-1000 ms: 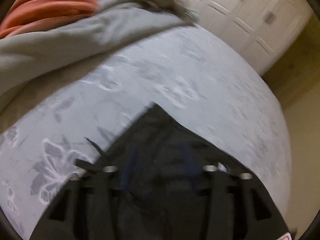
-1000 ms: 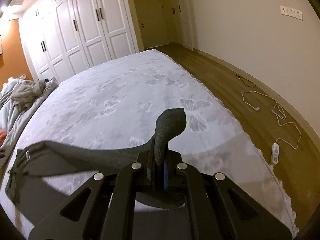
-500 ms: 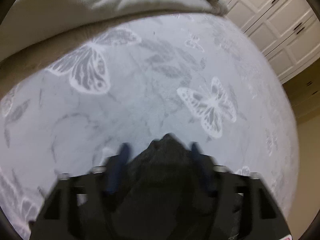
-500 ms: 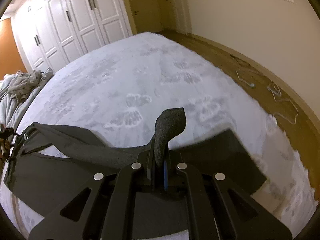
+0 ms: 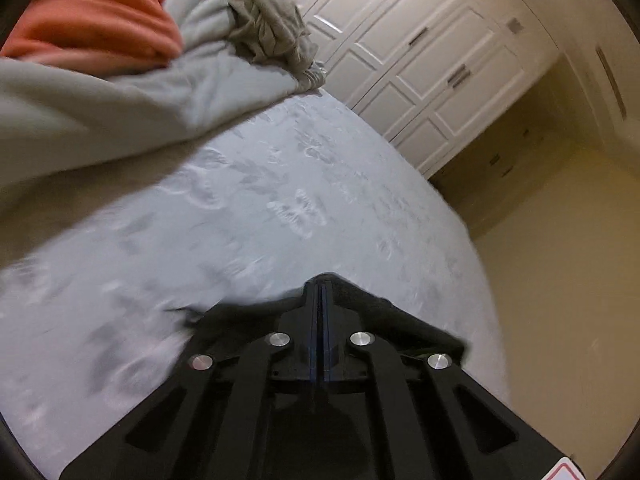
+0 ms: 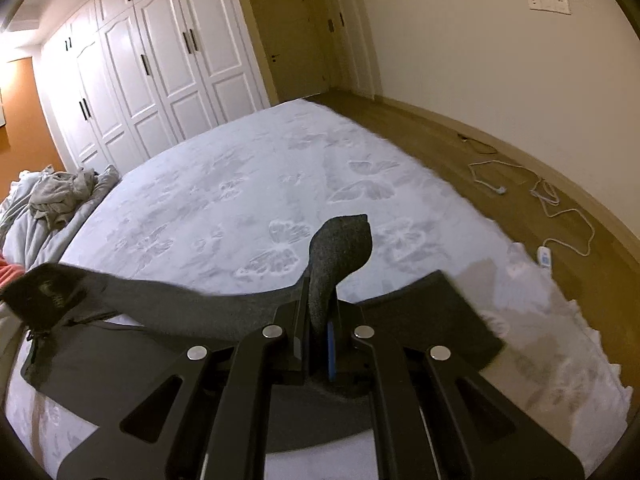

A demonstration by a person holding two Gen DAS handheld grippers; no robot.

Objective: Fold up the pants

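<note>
ahead of both grippers: a pale bedspread with a butterfly pattern is spread out, with white wardrobe doors beyond it.
right gripper: clenched on a pinch of the dark grey pants, a tuft of fabric standing up between the closed fingers.
left gripper: fingers are pressed together with no gap visible; dark cloth lies just under and beside the tips, but whether any of it is pinched cannot be told.
pants position: a band of fabric is held raised, stretching from the right gripper away to its left, while a flat layer rests on the bedspread below and to either side of that gripper.
progress: judged as mid-fold; one edge is lifted above the lower layer, and nothing is yet laid down or smoothed. further folds and a final tidy shape appear to be left.
writing: a faint mark is seen on the far left end of the raised band, too blurred to be read; a red-edged sticker corner at the left gripper's base shows no legible text.
beside the work area: a grey duvet and an orange cloth are heaped to the left.
</note>
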